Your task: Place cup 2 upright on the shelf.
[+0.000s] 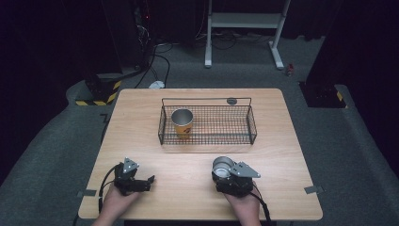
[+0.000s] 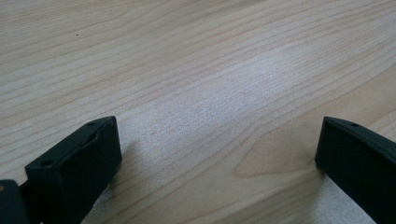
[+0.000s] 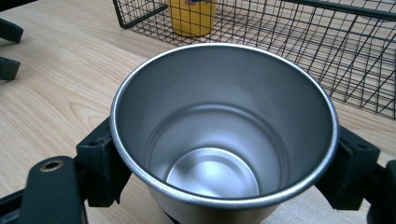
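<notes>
A plain steel cup (image 1: 221, 165) stands upright on the wooden table (image 1: 282, 141) near its front edge, right of centre. My right gripper (image 1: 223, 170) is shut on it. In the right gripper view the empty cup (image 3: 219, 140) sits between the two black jaws, which press on its sides. A yellow cup (image 1: 182, 123) stands upright in the left part of a black wire basket (image 1: 207, 137) at mid table. At the front left my left gripper (image 1: 149, 183) rests open. Its jaws are wide apart over bare wood (image 2: 217, 154).
A small dark round disc (image 1: 231, 100) lies on the table behind the basket. Grey tape tabs (image 1: 313, 189) mark the front corners. On the floor beyond stand a white frame (image 1: 244, 21) and a yellow-and-black striped base (image 1: 101, 96).
</notes>
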A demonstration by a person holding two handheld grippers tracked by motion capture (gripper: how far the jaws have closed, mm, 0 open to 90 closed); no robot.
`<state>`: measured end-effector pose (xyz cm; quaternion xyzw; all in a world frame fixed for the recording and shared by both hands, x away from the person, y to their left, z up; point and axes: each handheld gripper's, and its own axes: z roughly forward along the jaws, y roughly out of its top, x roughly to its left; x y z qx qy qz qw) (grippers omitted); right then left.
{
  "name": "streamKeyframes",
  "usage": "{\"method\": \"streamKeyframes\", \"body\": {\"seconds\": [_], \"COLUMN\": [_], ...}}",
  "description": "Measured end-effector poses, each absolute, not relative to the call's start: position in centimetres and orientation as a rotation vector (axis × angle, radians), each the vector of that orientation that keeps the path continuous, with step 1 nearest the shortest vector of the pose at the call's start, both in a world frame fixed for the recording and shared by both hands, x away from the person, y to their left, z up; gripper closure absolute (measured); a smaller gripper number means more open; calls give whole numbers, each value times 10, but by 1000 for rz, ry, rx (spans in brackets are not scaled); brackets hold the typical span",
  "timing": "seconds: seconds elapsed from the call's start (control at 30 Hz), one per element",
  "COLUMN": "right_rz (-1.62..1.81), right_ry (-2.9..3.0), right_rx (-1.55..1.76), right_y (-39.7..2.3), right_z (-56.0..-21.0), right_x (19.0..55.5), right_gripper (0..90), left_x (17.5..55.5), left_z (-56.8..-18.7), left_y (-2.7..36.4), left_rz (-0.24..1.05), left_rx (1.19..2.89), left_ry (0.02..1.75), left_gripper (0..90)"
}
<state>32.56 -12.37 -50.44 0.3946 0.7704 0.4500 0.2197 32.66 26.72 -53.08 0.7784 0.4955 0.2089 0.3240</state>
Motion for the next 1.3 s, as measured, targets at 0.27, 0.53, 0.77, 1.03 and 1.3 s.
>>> {"method": "streamKeyframes", "body": {"seconds": [0.27,0.53,0.77,1.03,1.3], "right_rz": [1258,1268,1270,1241,1228], "right_ry": [2107,2083,2062,2056,2028], "right_rx": [1105,1104,1099,1119,1150], "right_y": [-129,-133,-135,-137,-141], "right_z": [-500,-494,-491,-490,-483], "right_x": [324,322,325,331,339], "right_gripper": [185,185,185,186,186], "left_x": [327,327,327,327,327], "left_z": [-531,-531,-531,-531,-531], "left_y": [267,266,266,266,266], "left_rz": [550,556,565,563,562], "left_rx": [2037,2032,2032,2035,2034], "left_ry": [1309,1318,1326,1328,1329], "left_gripper": [8,8,4,3,3]}}
